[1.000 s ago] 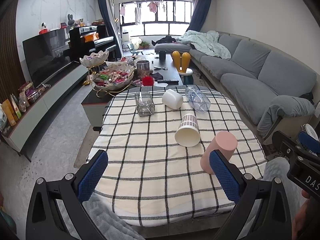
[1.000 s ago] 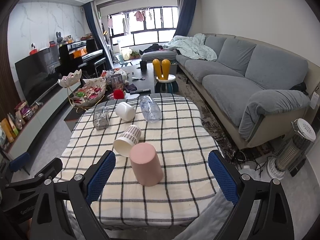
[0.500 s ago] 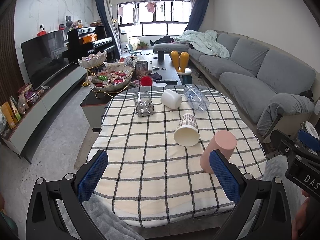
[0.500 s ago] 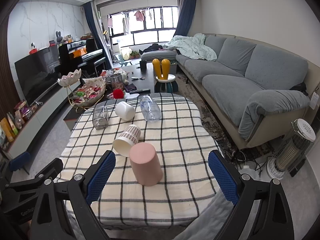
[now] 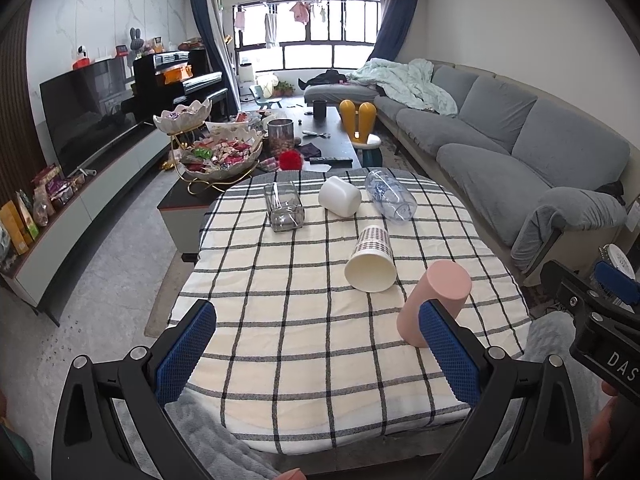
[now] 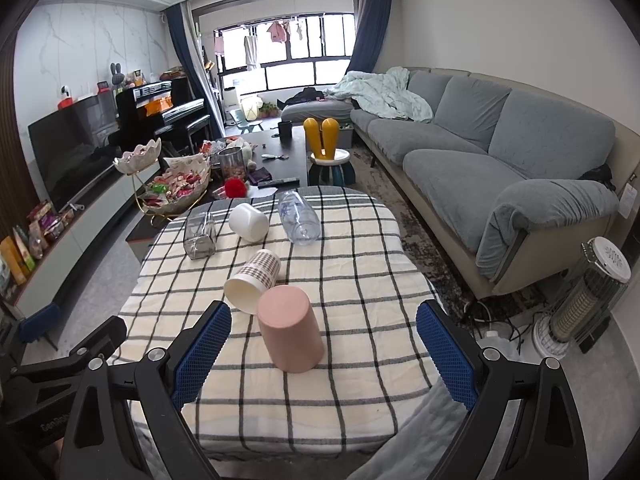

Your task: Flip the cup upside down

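- The table [image 5: 304, 360], under a black-and-white checked cloth, fills the middle of both views; its near edge is cut off behind the gripper frames and a grey fabric at the bottom.
- The left gripper [image 5: 316, 356] hangs over the near edge with its blue pads spread wide and nothing between them. Its right-hand pad overlaps the foot of the pink cup in the left wrist view, so that view alone does not show whether they touch.
- The right gripper [image 6: 322, 354] is likewise wide open and holds nothing; the pink cup sits in the gap, closer to the left-hand pad yet apart from it.
- The pink cup [image 6: 290, 330] stands mouth-down near the table's front, closed base on top; its rim is partly hidden in the left wrist view.
- The checked paper cup [image 6: 253, 283] lies on its side just behind the pink cup, its white mouth facing the camera; whether the two touch is unclear.
- Farther back lie a clear plastic bottle [image 5: 391, 201] and a white cup [image 5: 340, 201], both on their sides, and a clear glass container [image 5: 283, 212] whose contents are hard to make out.
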`<state>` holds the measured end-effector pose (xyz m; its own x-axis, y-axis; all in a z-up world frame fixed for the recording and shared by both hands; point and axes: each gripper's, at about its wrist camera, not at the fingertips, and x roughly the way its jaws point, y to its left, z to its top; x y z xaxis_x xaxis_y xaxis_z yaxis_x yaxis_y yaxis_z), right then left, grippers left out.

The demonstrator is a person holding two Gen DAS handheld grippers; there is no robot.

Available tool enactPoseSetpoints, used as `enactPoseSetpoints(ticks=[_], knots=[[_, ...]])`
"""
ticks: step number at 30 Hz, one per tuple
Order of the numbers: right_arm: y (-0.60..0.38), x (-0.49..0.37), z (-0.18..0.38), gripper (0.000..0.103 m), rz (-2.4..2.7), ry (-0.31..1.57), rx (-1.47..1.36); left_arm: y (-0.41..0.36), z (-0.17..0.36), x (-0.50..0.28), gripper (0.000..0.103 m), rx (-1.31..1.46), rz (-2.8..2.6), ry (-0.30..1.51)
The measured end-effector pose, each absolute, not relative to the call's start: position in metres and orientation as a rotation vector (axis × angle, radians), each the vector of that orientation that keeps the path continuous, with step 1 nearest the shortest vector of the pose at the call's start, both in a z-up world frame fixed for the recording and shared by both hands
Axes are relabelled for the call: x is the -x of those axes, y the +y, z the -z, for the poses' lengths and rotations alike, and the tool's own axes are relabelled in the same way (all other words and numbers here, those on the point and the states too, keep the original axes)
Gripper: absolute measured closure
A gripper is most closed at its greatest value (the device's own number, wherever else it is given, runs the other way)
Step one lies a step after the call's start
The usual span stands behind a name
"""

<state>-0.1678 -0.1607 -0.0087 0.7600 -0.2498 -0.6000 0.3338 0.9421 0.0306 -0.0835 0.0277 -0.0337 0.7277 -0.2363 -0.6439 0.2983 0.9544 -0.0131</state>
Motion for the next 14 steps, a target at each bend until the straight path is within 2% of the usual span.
enactPoseSetpoints(ticks=[14], knots=[[-0.1626, 0.1682, 0.0086, 0.009, 0.32, 0.633, -0.141, 0.0246, 0.0334, 0.0826, 0.0, -0.121, 0.286, 0.688]])
